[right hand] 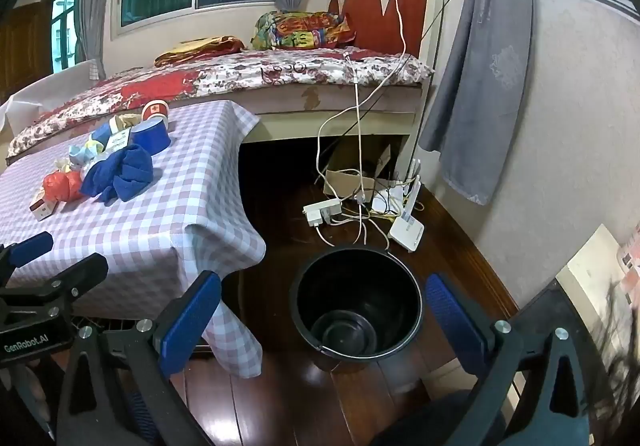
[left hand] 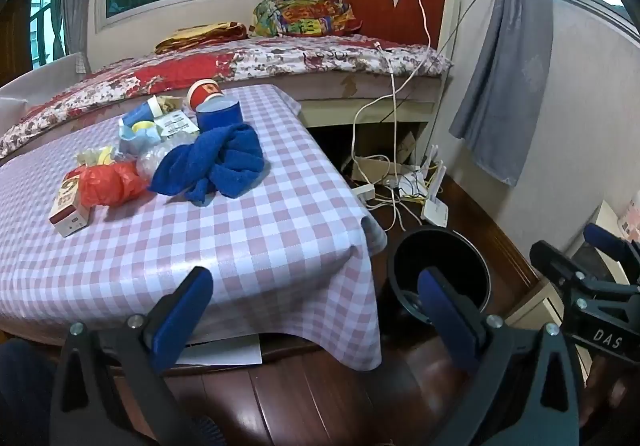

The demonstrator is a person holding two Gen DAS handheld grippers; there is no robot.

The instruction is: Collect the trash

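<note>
A pile of trash lies on the checked table: a red-and-white carton, a crumpled orange bag, clear plastic, light blue wrappers, a red paper cup and a blue can. A blue towel lies beside them. A black bucket stands on the floor right of the table, apparently empty. My left gripper is open and empty over the table's near corner. My right gripper is open and empty above the bucket. The pile also shows in the right wrist view.
A bed with a red headboard stands behind the table. Cables, a power strip and a white router lie on the wooden floor beyond the bucket. A grey curtain hangs at right. A white board leans against the wall.
</note>
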